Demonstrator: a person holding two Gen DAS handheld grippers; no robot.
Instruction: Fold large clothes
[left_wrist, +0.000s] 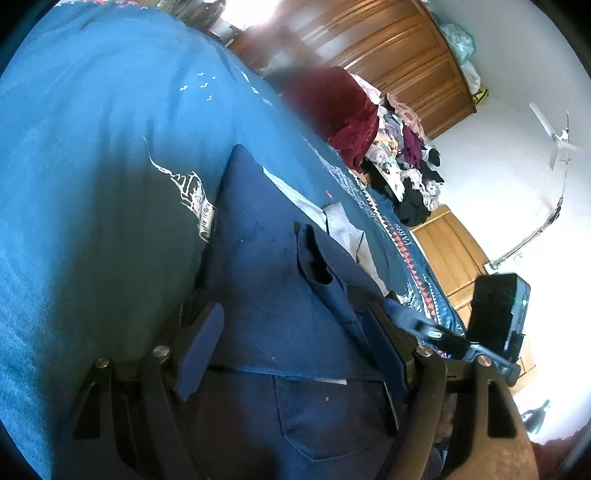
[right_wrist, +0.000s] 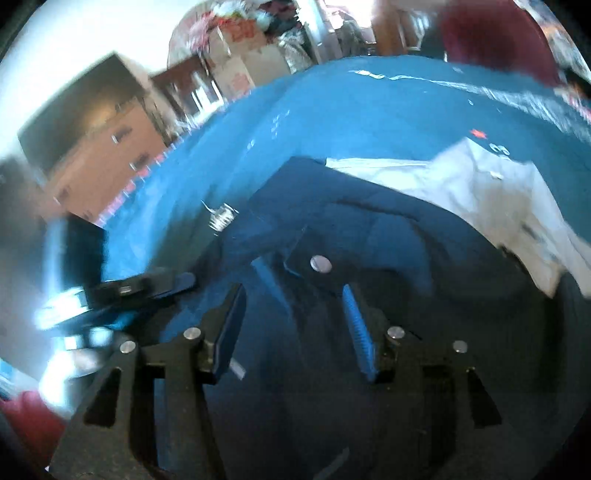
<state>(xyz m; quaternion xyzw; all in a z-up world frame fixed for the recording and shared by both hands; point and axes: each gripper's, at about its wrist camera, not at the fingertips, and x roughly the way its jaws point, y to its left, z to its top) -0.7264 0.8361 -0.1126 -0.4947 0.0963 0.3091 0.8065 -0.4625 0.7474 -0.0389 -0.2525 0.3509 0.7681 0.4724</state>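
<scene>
Left tongs (left_wrist: 291, 332) spread wide, right tongs (right_wrist: 291, 314) likewise spread

Both wrist views look forward along their own tool, very near over the navy trousers (left_wrist: 280, 280) on the bed (left_wrist: 92, 147), sharing the white cloth (right_wrist: 480, 184) toward 1 o'clock.

Blurred maroon cloth (right_wrist: 491, 40), maybe.

The right gripper (right_wrist: 291, 295) hangs over dark navy trousers (right_wrist: 388, 240) with its jaws apart, a silver button (right_wrist: 320, 264) just beyond them. A pale cloth (right_wrist: 491, 192) lies far right on the blue bedsheet (right_wrist: 351, 110). The view is blurred.
</scene>
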